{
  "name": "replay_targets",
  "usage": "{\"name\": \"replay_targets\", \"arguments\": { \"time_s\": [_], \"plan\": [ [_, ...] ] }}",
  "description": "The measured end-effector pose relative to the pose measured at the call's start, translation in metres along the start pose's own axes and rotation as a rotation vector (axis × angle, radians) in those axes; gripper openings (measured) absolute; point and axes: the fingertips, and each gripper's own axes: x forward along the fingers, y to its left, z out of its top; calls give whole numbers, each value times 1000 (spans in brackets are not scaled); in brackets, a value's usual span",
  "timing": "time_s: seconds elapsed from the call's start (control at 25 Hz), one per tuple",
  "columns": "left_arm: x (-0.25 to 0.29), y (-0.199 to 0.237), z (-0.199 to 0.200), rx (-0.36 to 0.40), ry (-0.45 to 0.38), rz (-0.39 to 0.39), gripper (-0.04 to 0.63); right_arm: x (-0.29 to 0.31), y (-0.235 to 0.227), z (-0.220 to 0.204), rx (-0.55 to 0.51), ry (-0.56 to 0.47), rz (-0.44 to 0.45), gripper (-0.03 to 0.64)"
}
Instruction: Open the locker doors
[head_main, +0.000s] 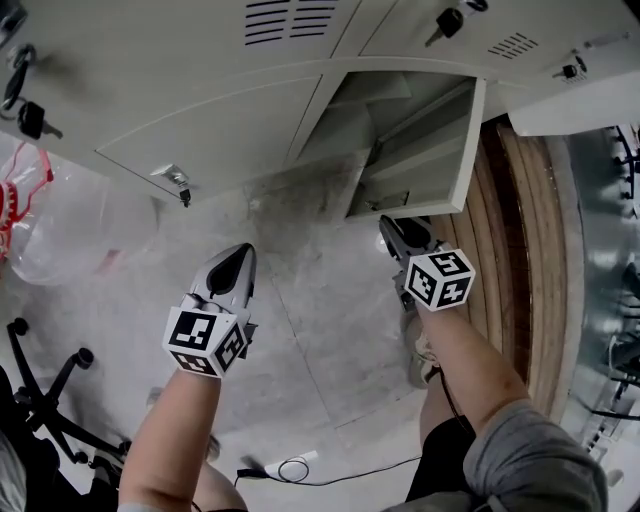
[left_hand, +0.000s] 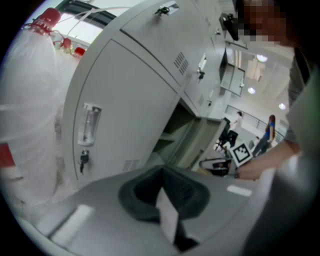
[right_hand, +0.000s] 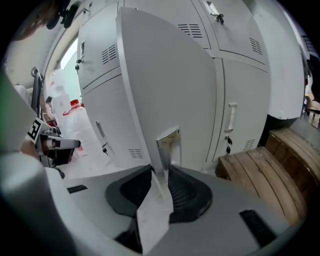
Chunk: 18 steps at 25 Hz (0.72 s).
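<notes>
Nearest, the right gripper (right_hand: 159, 172) has its jaws pinched on the free edge of the open locker door (right_hand: 165, 85), just under the metal pull plate (right_hand: 169, 145). That edge likely gives the best leverage for swinging the door wider. The left gripper (head_main: 238, 262) hangs apart from it, jaws together on nothing, and points toward the neighbouring closed door (head_main: 215, 130), whose key (head_main: 180, 185) dangles in the lock. Farther off, the upper doors (head_main: 290, 25) are shut, so only 1 compartment stands open.
</notes>
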Motion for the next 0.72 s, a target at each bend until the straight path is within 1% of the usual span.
{"name": "replay_targets", "arguments": {
  "time_s": [0.16, 0.28, 0.52, 0.72],
  "plan": [
    [3, -5, 0, 4, 1, -9, 3, -10, -9, -7, -4, 11, -4, 97],
    [5, -7, 0, 4, 0, -13, 3, -21, -22, -15, -1, 21, -27, 84],
    [9, -11, 0, 7, -1, -24, 3, -49, -63, -30, -31, 58, -104, 74],
    [14, -18, -3, 8, 2, -36, 3, -70, -109, -39, -48, 84, -211, 72]
  ]
}}
